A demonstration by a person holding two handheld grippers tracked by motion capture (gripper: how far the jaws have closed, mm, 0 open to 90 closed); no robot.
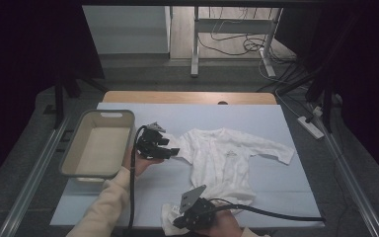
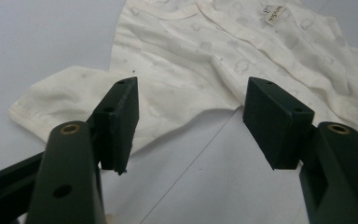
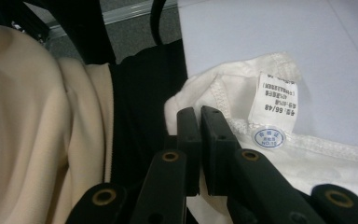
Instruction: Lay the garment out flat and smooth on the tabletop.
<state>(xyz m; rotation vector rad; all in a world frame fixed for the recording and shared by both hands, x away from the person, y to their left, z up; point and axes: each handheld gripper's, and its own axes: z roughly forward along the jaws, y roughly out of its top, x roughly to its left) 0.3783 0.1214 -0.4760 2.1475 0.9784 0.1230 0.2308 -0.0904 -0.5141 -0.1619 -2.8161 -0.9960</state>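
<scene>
A white baby garment [image 1: 217,158] lies spread face up on the pale blue table cover [image 1: 271,187], sleeves out to both sides. My left gripper [image 1: 171,148] is open beside its left sleeve. In the left gripper view the gripper [image 2: 191,109] stands with its jaws wide apart, and the sleeve [image 2: 70,93] and underarm of the garment [image 2: 205,51] lie just beyond them. My right gripper [image 1: 180,221] is at the table's front edge. There the gripper [image 3: 199,116] is shut on the garment's bottom edge [image 3: 223,88], next to a sewn care label [image 3: 272,112].
A grey plastic bin [image 1: 103,114] with nothing in it stands at the table's left side, close to my left hand. A cream sleeve [image 3: 23,121] fills the left of the right gripper view. Behind the table are desk legs, loose cables and a power strip [image 1: 311,127] on the floor.
</scene>
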